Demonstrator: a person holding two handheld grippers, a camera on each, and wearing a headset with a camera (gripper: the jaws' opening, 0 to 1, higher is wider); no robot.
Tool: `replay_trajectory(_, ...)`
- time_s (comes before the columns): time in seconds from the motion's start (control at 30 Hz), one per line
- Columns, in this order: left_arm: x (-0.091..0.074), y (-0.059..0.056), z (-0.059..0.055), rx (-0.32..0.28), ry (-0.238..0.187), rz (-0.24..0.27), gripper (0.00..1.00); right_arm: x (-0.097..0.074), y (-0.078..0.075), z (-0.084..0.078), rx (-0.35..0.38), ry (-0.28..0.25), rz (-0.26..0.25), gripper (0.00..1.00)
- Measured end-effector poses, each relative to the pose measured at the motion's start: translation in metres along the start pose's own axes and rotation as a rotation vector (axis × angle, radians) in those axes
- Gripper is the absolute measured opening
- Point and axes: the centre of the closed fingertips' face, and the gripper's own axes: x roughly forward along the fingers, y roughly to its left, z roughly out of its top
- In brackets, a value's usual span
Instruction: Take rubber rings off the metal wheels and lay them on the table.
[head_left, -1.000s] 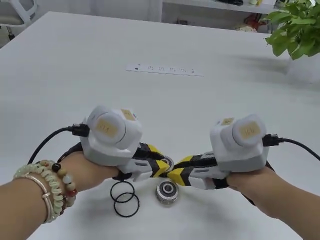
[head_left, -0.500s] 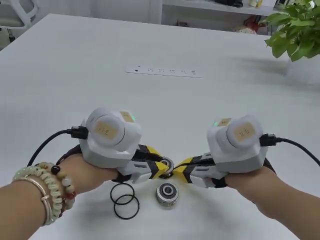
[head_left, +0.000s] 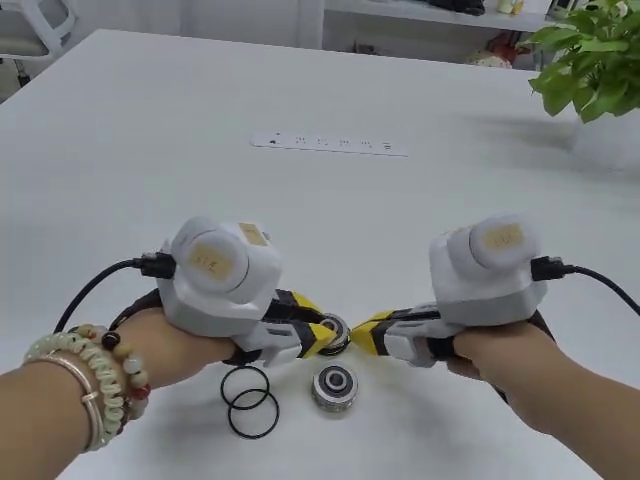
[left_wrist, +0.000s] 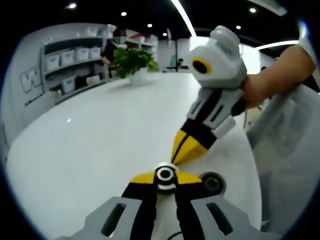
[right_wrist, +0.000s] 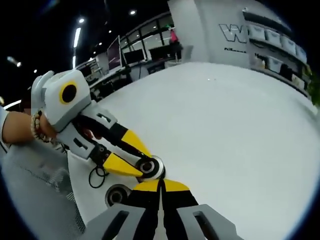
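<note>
My left gripper (head_left: 325, 335) is shut on a small metal wheel (head_left: 334, 329) and holds it just above the table; the wheel (left_wrist: 165, 176) sits between its yellow tips. My right gripper (head_left: 360, 337) is shut, its tips pointing at that wheel from the right, close beside it (right_wrist: 151, 167). From the left gripper view its closed tips (left_wrist: 184, 153) hover right above the wheel. A second metal wheel (head_left: 334, 386) lies flat on the table below both grippers. Two black rubber rings (head_left: 250, 400) lie overlapping to its left.
A white power strip (head_left: 328, 142) lies across the middle of the white table (head_left: 150, 130). A green plant (head_left: 590, 60) stands at the far right corner. Cables trail from both grippers toward the near edge.
The right gripper has rolled and risen a little, and its tips have drawn slightly right from the held wheel. The left gripper, the second wheel and the rings have stayed put.
</note>
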Motion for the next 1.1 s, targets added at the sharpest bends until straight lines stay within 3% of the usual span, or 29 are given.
replay_trajectory(0.13,0.0,-0.001,0.0,0.0,0.0,0.001,0.14,-0.001,0.003,0.006,0.103,-0.043,0.025,0.0)
replay_trajectory(0.23,0.0,-0.001,0.0,0.0,0.0,0.0,0.14,-0.002,0.001,0.005,0.174,-0.047,0.036,0.0)
replay_trajectory(0.43,0.0,-0.001,0.0,0.011,-0.003,-0.005,0.14,-0.001,0.006,0.007,0.132,-0.039,0.025,0.0)
replay_trajectory(1.1,-0.002,-0.002,-0.002,0.038,0.005,-0.005,0.13,-0.001,0.022,0.014,0.127,-0.046,0.05,0.0)
